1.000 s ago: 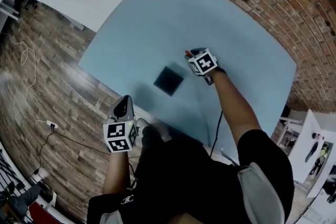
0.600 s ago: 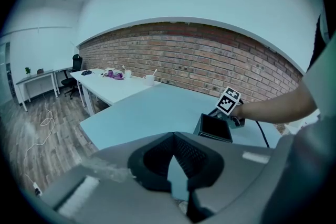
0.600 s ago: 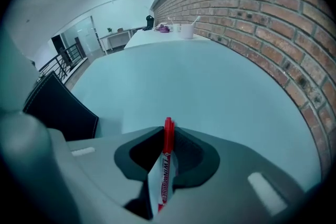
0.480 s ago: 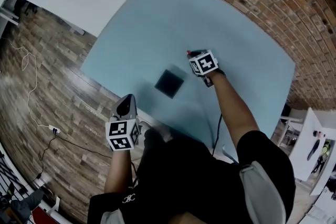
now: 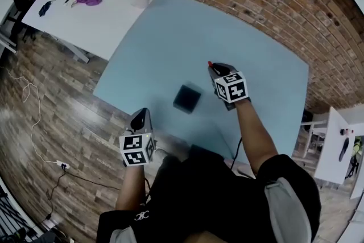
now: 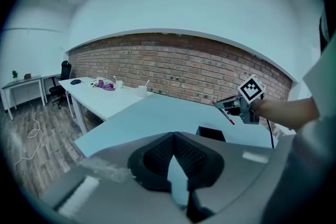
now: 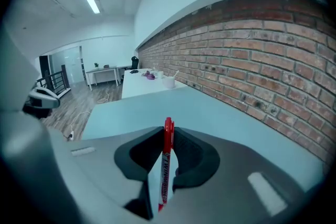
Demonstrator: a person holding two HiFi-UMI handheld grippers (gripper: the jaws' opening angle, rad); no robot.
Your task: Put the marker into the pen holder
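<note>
Squarely, the right tongs (image 7: pixel 168 132) pinch the red marker (image 7: pixel 165 168).

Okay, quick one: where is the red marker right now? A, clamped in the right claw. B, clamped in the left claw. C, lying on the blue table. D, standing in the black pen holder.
A: the right gripper view shows the red marker pinched between the pads of the right claw, and in the head view the pen holder sits apart from it.
</note>
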